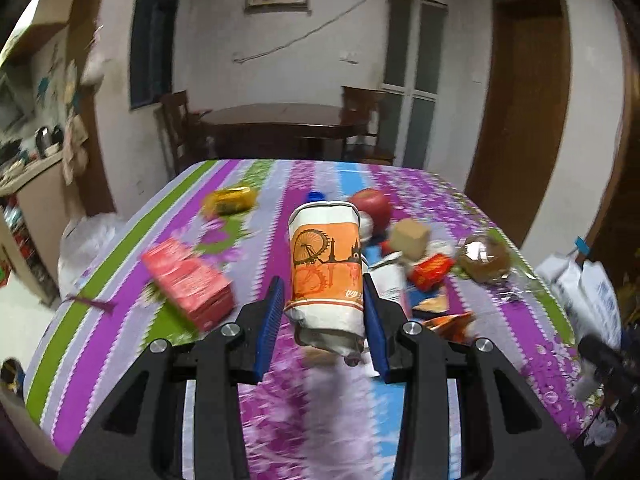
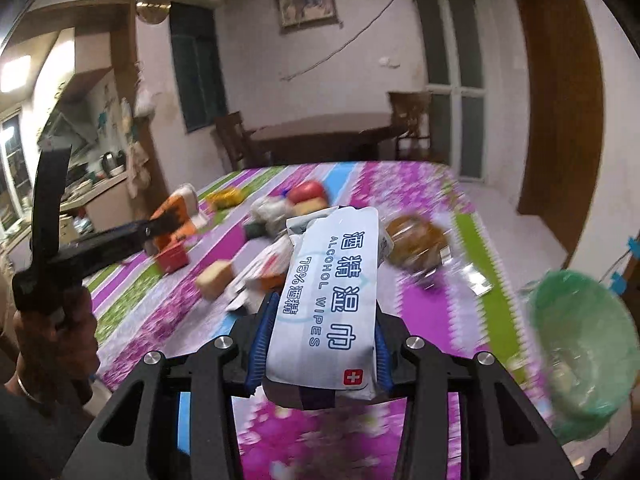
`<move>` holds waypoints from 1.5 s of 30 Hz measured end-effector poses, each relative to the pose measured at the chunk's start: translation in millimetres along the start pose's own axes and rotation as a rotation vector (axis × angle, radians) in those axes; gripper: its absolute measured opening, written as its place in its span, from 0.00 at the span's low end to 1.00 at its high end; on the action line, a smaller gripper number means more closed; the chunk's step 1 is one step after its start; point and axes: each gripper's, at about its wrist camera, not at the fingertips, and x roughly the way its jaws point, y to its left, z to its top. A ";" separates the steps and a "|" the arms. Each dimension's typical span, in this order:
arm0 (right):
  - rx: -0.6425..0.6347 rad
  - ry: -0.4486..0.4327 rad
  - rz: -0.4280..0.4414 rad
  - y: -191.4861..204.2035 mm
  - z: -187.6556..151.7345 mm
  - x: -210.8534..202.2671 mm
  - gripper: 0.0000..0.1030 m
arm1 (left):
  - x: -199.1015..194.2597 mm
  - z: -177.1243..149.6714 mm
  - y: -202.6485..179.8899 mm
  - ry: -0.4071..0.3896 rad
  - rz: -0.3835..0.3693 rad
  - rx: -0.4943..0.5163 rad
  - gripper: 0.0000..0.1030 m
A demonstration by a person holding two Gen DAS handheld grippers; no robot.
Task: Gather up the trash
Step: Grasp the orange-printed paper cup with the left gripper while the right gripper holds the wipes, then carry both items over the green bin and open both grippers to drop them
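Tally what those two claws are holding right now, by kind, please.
white-and-orange soft pack with a Ferris-wheel print, in the left gripper: 1
white-and-blue plastic alcohol wipes pack, in the right gripper: 1
Total: 2

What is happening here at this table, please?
A person is clearing trash from a table with a striped floral cloth, using a hand-held gripper in each hand. The left gripper is shut on a crumpled white and orange package, lifted above the cloth. The right gripper is shut on a pack of alcohol wipes. A bin lined with a green bag waits at the right. A red box, an apple and other wrappers remain on the table.
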 end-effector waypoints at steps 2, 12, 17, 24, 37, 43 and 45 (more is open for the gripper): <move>0.003 -0.021 -0.045 -13.3 7.7 -8.7 0.42 | 3.9 5.8 -21.0 -0.007 -0.029 0.033 0.36; 0.072 -0.066 -0.286 -94.3 24.4 -54.6 0.42 | 20.1 21.2 -130.2 -0.051 -0.191 0.196 0.36; 0.131 -0.050 -0.391 -142.5 22.9 -76.5 0.42 | 29.7 24.7 -192.2 -0.058 -0.292 0.280 0.36; 0.214 -0.002 -0.483 -204.2 17.2 -97.8 0.43 | 44.6 25.1 -258.5 -0.039 -0.437 0.373 0.36; 0.413 0.082 -0.532 -283.6 1.7 -102.1 0.43 | 105.1 19.8 -359.7 0.175 -0.735 0.559 0.36; 0.491 0.131 -0.519 -315.5 -7.3 -85.2 0.43 | 119.5 6.8 -383.3 0.231 -0.761 0.589 0.36; 0.507 0.146 -0.510 -324.7 -11.7 -74.3 0.43 | 121.8 4.2 -389.7 0.250 -0.763 0.590 0.40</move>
